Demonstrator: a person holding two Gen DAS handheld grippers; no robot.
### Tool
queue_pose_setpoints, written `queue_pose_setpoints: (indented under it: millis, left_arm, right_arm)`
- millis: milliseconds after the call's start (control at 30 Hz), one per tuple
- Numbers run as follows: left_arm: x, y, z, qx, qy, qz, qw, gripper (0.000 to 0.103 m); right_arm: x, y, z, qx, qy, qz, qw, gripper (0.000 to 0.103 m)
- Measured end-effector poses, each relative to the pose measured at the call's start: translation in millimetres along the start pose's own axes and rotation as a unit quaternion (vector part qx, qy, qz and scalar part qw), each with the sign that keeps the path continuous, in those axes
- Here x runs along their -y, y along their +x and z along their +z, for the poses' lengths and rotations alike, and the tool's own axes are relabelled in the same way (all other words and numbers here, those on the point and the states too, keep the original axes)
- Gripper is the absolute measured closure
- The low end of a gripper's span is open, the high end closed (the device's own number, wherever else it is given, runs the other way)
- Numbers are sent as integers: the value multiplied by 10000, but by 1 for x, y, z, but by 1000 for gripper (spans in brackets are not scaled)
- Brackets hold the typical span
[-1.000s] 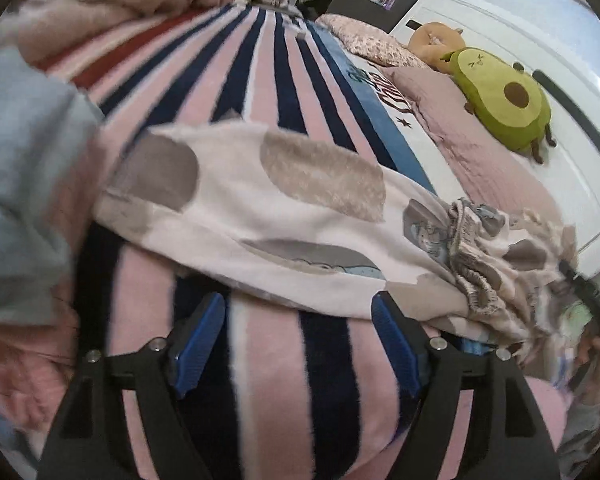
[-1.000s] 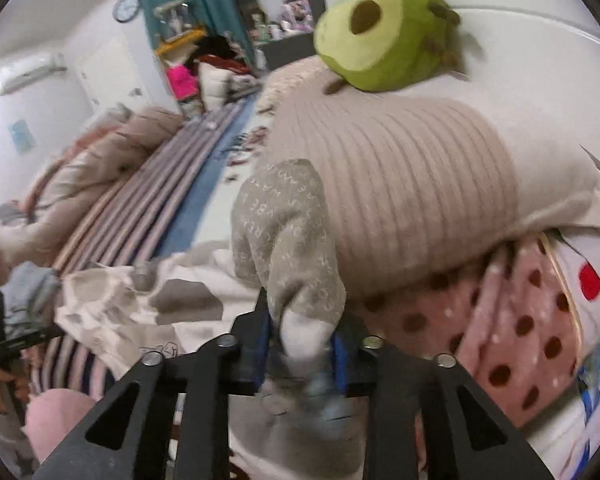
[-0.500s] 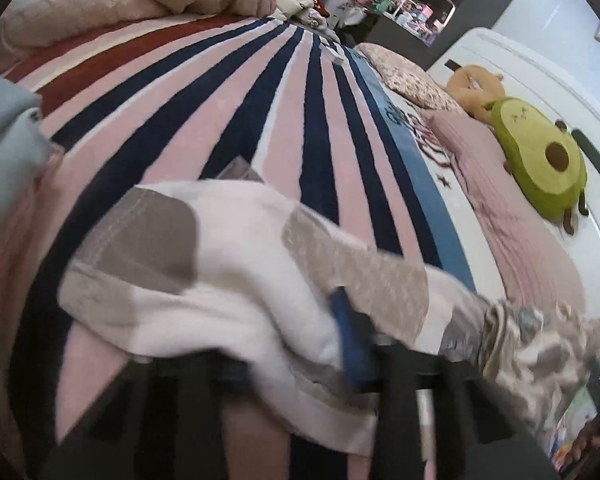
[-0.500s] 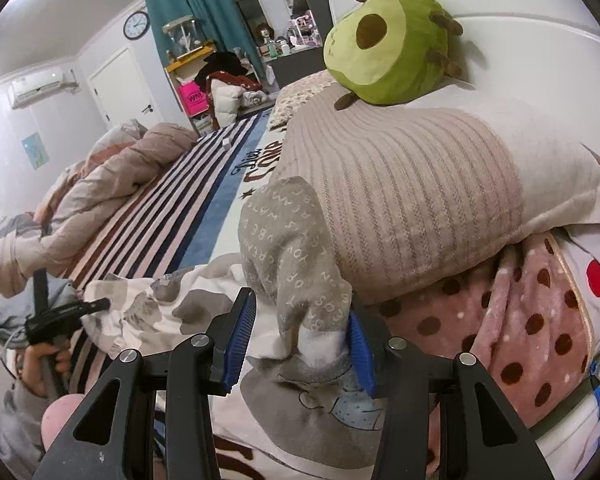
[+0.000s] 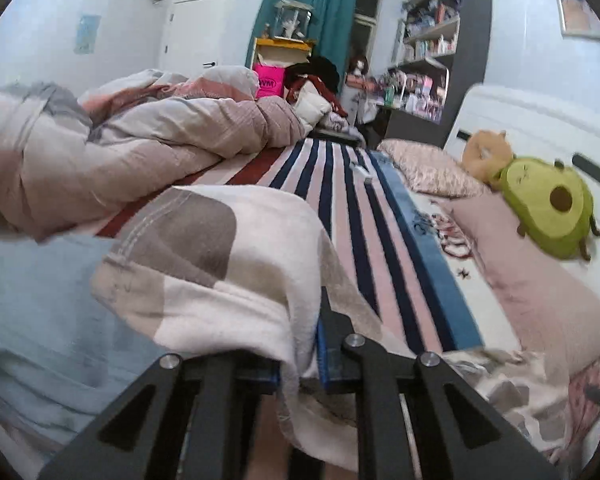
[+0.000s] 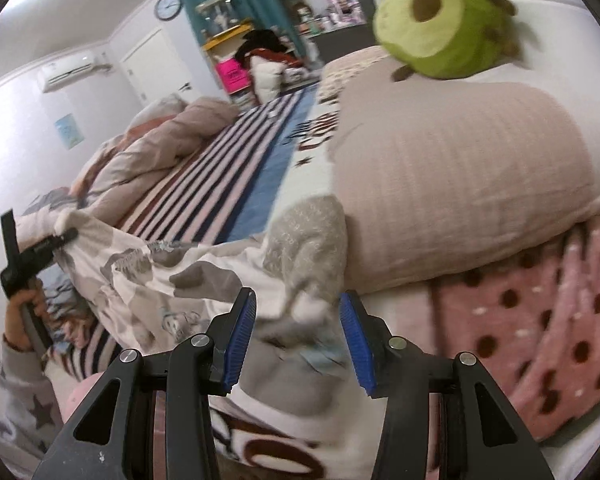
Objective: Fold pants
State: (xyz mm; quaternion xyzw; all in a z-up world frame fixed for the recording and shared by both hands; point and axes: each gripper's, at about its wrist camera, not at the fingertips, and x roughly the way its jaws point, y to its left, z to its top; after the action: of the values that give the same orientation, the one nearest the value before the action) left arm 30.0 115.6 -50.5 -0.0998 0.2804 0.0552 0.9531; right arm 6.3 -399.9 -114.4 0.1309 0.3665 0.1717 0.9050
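Note:
The pants (image 5: 204, 264) are cream with grey-brown patches and lie across the striped bed. My left gripper (image 5: 300, 360) has a fold of one leg near the hem between its blue pads, its jaws closing on the cloth, and holds that end raised off the bed. In the right wrist view the left gripper (image 6: 66, 236) holds up the far end of the pants (image 6: 148, 276). My right gripper (image 6: 298, 320) is open beside the pillow. A grey lettered end of the pants (image 6: 308, 248) sags loosely between its pads without being pressed.
A bunched pink-grey duvet (image 5: 140, 148) fills the left of the bed, with a pale blue garment (image 5: 40, 320) near it. A ribbed pink pillow (image 6: 452, 176) with an avocado plush (image 6: 440, 16) lies right, above pink dotted cloth (image 6: 540, 320). A hand (image 6: 20, 308) grips the left tool.
The left gripper closed on the pants leg and rose with it, tipping upward. The right gripper opened and let go of the lettered end, which has slumped between its pads.

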Motion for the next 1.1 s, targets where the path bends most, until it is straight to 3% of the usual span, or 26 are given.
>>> queue_pose_setpoints:
  millis: [100,200,333,467,533,567,600,733,800,900,967,1033,1100]
  left_arm:
    - [18,-4,1,-81,366,-212,9991,92]
    - [67,-1,1,-89,819,-717,9940,92]
    - [148,10,-13,-342,1543,-1598,9744,92]
    - [228,47,-54,-1298,2333,-2509,9305,89]
    - [247,60,-78,-1920,2510,-3024,8993,74]
    - [250,62,-84,-2127,2504,-3265,8862,58]
    - [249,63,-87,-2238,2441,-3437,8787,47]
    - [218,45,-67,-2016,2063,-3705,8829,37]
    - [196,30,-56,-1756,1910,-3485,9007,34]
    - [161,19,-41,-1351,1885,-2748,9331,34]
    - [141,21,-40,-1335,1752,-2494,9430,34]
    - [119,24,-47,-1420,1578,-2439,9463,34]
    - [107,31,-56,-1507,1448,-2344,9494,34]
  right_arm:
    - [-9,4,0,6,-74,138,9999,63]
    - [-13,4,1,48,-123,224,9997,63]
    - [-13,-1,3,120,-145,204,9996,63]
    - [-3,-8,4,174,-90,112,9997,63]
    - [0,-13,2,201,-49,79,9998,63]
    - [2,-15,1,207,-32,60,9998,63]
    - [5,-17,0,205,-12,24,9998,63]
    - [10,-20,-1,185,37,-51,9998,63]
    - [9,-18,2,210,63,26,9998,63]
    - [-1,-11,10,236,-16,247,9994,62]
    - [-15,0,17,221,-216,402,9987,56]
    - [-32,17,23,121,-471,546,9973,44]
    - [-44,40,27,-118,-653,569,9962,41]
